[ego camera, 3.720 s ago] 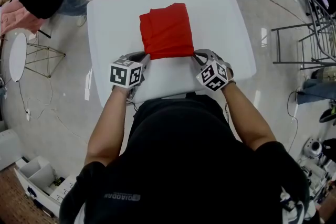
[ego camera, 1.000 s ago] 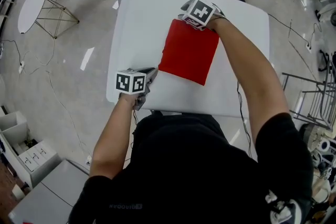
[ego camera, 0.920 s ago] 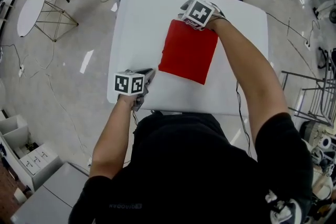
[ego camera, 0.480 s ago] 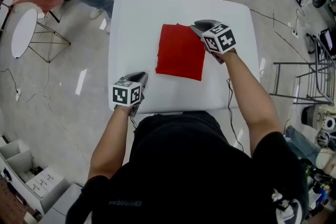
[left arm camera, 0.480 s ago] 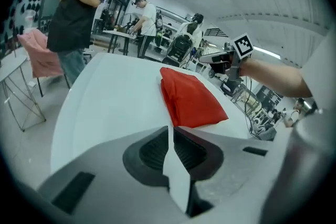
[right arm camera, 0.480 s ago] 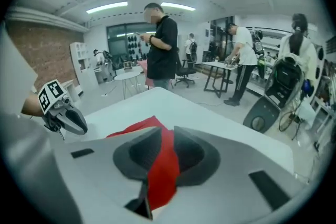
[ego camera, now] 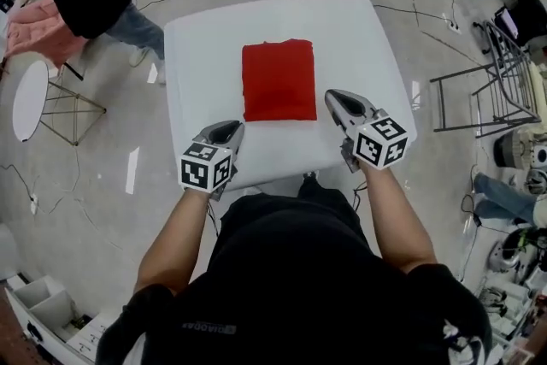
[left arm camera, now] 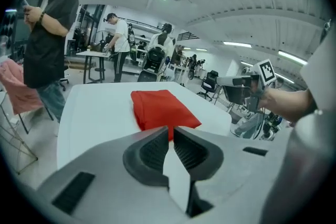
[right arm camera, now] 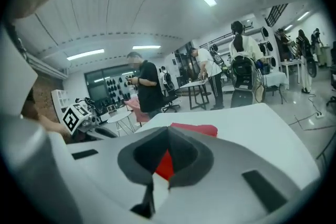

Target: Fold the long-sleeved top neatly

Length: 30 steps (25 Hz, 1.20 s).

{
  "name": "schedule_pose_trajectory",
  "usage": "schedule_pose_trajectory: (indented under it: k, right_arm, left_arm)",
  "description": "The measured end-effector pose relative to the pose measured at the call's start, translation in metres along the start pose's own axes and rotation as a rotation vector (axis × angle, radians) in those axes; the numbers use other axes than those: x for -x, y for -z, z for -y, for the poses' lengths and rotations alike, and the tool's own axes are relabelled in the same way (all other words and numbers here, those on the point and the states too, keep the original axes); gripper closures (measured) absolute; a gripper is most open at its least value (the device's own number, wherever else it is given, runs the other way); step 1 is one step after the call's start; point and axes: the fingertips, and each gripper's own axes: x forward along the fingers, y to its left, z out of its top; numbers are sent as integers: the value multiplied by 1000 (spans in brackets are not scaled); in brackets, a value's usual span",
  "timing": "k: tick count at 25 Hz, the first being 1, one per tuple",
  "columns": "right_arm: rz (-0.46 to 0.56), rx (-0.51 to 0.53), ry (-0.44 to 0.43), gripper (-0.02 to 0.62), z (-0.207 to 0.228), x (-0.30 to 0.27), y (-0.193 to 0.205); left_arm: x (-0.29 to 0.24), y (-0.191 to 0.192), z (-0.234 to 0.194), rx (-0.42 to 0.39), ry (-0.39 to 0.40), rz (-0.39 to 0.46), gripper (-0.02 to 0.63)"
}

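1. The left gripper [ego camera: 229,131]: a smooth, light-grey moulded shell tapering to two jaws, each lined with a dark grey ribbed pad [left arm camera: 156,150]. Small dark rectangular recesses [left arm camera: 73,191] mark the shell.
2. The right gripper [ego camera: 336,100]: the same grey shell, with a matching dark pad [right arm camera: 140,159] on each jaw.
3. A white cube with black square markers [ego camera: 205,167] on the left gripper, and a second marker cube [ego camera: 382,141] on the right.
4. A black short-sleeved T-shirt [ego camera: 299,269] with small grey lettering [ego camera: 198,326] low on the back.
5. Forearms bare below the sleeves.
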Motion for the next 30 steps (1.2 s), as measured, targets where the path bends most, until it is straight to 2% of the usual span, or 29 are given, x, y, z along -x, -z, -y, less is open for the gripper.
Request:
schedule_pose_trajectory:
  k: [4,9,11,16,22,30]
  right_arm:
    - [7,64,28,592,-17,32,21]
    - [18,38,66,592,-5,59,30]
    - [27,22,39,592,-1,69,30]
    - [44,19,-75,592,-7,105,26]
    - [25,38,-123,593,8,141,35]
    - [12,-7,-134,592,19,165,51]
  left_arm:
    - [2,-10,34,-44,20,30,575]
    - [14,-25,74,-49,-9,106,575]
    - [17,-25,88,-40,-32,125,575]
    - [18,-20,127,99,-36,167,577]
    - [17,-16,156,39,-153,176,575]
    - [16,-1,189,59,-183,183,575]
